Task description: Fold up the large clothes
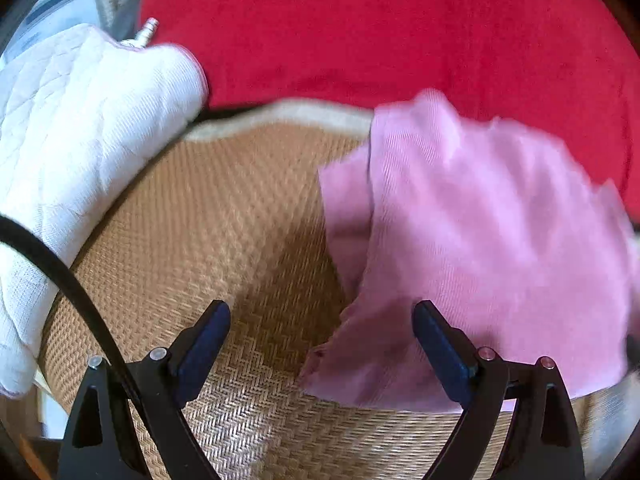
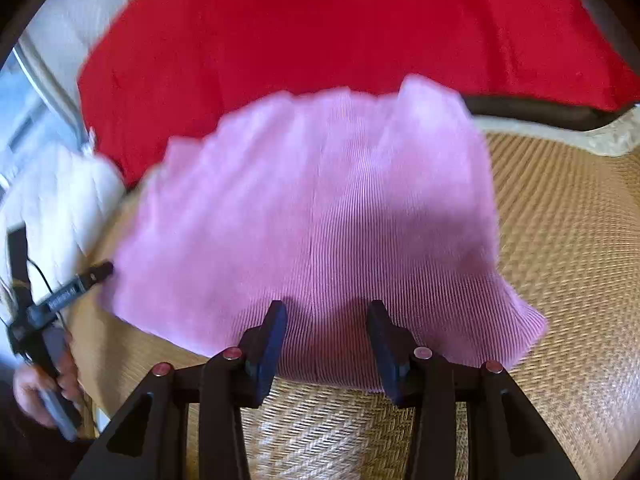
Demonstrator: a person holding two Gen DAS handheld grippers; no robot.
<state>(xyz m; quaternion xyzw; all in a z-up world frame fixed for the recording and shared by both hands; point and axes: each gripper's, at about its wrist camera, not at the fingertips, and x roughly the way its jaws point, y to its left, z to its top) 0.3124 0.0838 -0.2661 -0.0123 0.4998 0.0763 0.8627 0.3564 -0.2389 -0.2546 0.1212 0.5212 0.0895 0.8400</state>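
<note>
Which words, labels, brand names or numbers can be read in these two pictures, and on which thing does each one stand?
No text can be read with certainty.
Left gripper: a pale printed label on its body in the right wrist view, too blurred to read.
Pink garment: no print or tag visible.
Red cloth: plain.
White quilted cloth: plain.
Woven mat: no markings.

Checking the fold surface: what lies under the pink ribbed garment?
The pink ribbed garment lies on a woven straw mat, which shows around its near and side edges. Its far edge overlaps a red blanket. Whatever sits beneath the garment's middle is covered.
</note>
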